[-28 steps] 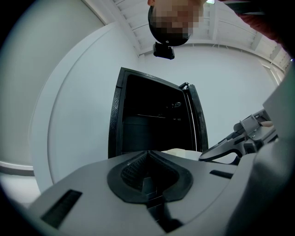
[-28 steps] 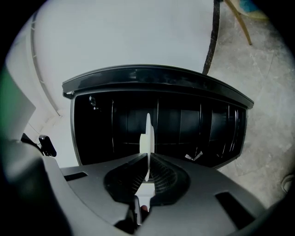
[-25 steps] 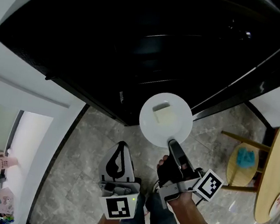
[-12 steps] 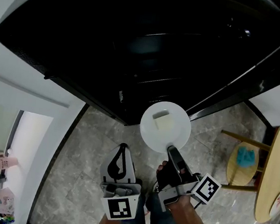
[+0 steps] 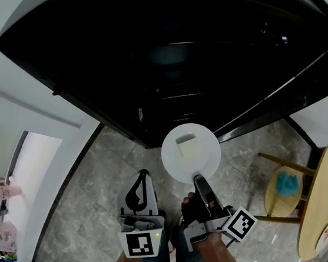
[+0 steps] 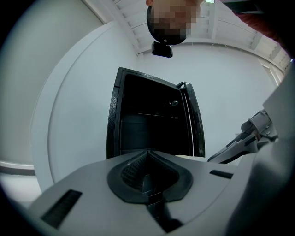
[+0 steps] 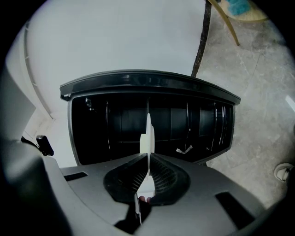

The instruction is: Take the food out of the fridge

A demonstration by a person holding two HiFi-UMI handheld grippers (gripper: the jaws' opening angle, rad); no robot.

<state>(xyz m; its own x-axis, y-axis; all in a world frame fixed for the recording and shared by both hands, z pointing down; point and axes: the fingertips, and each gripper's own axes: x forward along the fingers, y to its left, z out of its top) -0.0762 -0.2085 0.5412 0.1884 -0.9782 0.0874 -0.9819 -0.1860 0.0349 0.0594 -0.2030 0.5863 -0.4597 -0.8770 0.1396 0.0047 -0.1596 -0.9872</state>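
Note:
In the head view a white plate [image 5: 204, 162] carries a pale slab of food [image 5: 194, 153] and a smaller greyish piece [image 5: 185, 138]. It hangs level in front of the open black fridge [image 5: 161, 56], whose inside is dark. My right gripper [image 5: 196, 179] is shut on the plate's near rim. In the right gripper view the plate [image 7: 148, 131] shows edge-on, clamped between the pads of the right gripper [image 7: 147, 174]. My left gripper [image 5: 138, 191] is lower left of the plate, shut and holding nothing. In its own view the left gripper [image 6: 146, 174] faces the fridge [image 6: 152, 124].
A round wooden table [image 5: 321, 206] with dishes stands at the right. Beside it is a stool [image 5: 274, 203] with a blue cloth [image 5: 288, 184] on it. Grey stone floor [image 5: 103, 191] lies underfoot. A white wall and doorway [image 5: 30, 158] are at the left.
The plate and my right gripper have drifted slightly toward me, away from the fridge. The left gripper has stayed where it was.

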